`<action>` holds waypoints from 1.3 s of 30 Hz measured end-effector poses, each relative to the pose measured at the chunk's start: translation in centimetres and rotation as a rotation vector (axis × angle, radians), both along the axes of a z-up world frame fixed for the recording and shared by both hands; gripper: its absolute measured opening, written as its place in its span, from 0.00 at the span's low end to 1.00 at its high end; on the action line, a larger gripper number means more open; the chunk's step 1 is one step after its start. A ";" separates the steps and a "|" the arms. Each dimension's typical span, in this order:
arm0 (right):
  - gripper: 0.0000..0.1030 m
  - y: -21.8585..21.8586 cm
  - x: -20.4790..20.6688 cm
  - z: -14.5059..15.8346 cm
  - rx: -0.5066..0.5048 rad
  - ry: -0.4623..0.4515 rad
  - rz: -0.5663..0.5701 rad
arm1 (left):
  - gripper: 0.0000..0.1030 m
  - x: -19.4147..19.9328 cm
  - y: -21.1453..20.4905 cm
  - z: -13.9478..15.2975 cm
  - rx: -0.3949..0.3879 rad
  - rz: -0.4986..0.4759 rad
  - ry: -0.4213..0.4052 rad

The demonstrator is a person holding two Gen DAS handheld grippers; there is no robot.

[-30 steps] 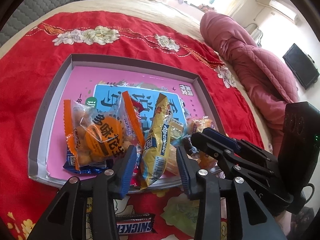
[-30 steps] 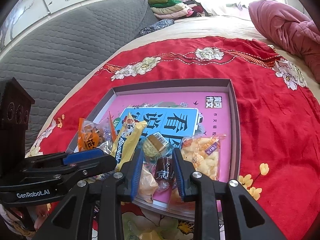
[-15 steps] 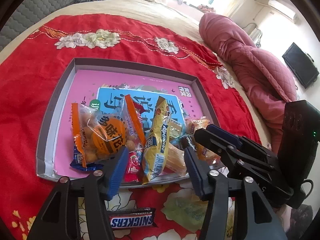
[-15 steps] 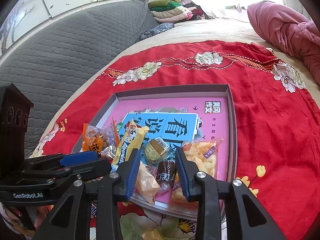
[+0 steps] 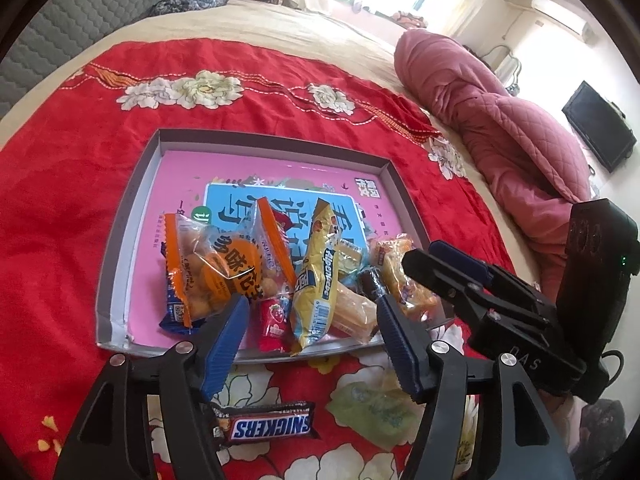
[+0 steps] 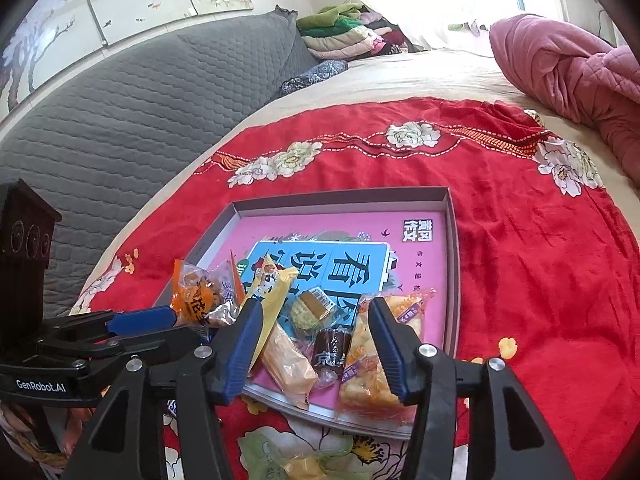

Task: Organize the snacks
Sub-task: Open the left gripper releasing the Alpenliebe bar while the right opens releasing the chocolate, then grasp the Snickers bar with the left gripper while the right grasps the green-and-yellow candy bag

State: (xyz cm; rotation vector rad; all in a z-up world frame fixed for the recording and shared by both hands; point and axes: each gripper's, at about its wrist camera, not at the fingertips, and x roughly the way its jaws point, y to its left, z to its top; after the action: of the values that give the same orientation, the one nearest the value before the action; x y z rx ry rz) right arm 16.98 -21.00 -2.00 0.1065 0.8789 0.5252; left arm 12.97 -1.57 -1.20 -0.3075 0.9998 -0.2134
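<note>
On the bed, red blanket under all; landmark: tray.

- Snacks: piled at the tray's near edge. Orange bag, yellow packet lying lengthways from near edge to far, dark candy, crisp bag.
- Snickers: off the tray, on the blanket just past its near edge, long axis crosswise to the left claw's fingers, below them.
- Left claw: about half open, empty. Nearer the Snickers than the right; likely next pick.
- Right claw: partly open, empty, above the dark candy at the tray's near edge.
- Change: both claws' jaws have just been opening, nothing between them; the left view now shows the tray from further back.
</note>
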 end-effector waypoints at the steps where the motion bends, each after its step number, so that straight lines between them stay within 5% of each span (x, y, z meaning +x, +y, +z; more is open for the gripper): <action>1: 0.53 -0.1 -0.1 0.1 0.005 -0.003 0.000 | 0.67 -0.1 0.0 0.1 0.004 -0.003 -0.002; 12: 0.61 -0.6 -1.8 1.2 0.020 -0.043 0.015 | 0.69 -1.1 -0.2 0.4 0.024 -0.031 0.004; 39: 0.62 -1.5 -5.2 1.1 -0.007 -0.017 -0.017 | 0.71 -3.7 1.6 -0.5 0.036 -0.078 0.050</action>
State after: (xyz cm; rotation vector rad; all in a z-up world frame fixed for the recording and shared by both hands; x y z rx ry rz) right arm 11.74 -22.45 -0.87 0.1025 0.8622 0.5064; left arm 9.29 0.02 -1.66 -0.2419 1.0646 -0.2588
